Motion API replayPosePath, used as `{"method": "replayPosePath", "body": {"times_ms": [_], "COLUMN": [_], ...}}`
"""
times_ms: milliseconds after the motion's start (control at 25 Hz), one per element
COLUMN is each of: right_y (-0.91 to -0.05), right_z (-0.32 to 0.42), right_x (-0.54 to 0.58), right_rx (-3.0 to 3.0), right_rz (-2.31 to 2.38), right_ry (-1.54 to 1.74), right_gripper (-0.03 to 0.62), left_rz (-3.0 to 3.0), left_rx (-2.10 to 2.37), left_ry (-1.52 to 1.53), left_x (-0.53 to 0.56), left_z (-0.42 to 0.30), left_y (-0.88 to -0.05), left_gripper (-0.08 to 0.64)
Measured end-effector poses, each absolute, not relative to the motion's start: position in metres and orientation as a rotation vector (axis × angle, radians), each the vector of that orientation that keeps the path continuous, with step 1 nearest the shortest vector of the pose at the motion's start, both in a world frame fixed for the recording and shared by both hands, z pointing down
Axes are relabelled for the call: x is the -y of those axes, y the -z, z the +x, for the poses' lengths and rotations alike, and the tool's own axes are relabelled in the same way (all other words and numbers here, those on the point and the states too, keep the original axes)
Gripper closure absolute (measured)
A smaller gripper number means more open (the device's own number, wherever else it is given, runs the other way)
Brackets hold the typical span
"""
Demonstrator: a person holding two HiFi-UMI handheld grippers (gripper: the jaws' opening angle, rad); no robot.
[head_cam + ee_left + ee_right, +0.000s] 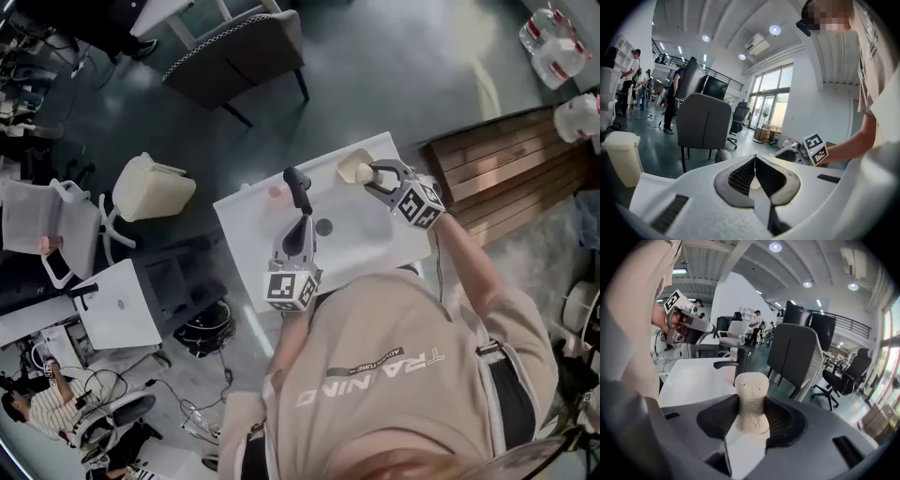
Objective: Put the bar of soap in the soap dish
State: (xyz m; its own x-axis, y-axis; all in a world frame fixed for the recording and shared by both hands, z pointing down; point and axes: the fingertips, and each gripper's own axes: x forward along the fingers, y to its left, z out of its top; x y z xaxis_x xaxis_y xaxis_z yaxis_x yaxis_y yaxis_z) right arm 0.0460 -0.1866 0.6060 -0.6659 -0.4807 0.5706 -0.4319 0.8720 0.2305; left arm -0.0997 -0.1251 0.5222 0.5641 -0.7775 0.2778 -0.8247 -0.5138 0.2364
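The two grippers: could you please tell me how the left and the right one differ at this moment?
The left gripper is shut on nothing; the right gripper is shut on the cream bar of soap. The left gripper hangs over the sink by the black faucet; the right gripper is at the sink's far corner. Both carry marker cubes.

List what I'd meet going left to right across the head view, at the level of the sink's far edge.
white chair → cream bin → black faucet → bar of soap → wooden decking
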Motion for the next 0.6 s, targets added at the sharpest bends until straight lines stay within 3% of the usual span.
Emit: {"method": "replayPosePath", "body": {"times_ms": [600], "right_y": [-0.713], "right_z": [0.028], "right_x": [0.222], "right_rx": [1.877], "right_rz": [-0.009], "right_ry": [0.333], "right_gripper": [0.426], "left_rz": [2.376], "left_rx": [1.381], "left_ry": [-0.116], "left_x": [0.122], "left_z": [-0.157], "left_y": [-0.53], "left_gripper": [0.549]}}
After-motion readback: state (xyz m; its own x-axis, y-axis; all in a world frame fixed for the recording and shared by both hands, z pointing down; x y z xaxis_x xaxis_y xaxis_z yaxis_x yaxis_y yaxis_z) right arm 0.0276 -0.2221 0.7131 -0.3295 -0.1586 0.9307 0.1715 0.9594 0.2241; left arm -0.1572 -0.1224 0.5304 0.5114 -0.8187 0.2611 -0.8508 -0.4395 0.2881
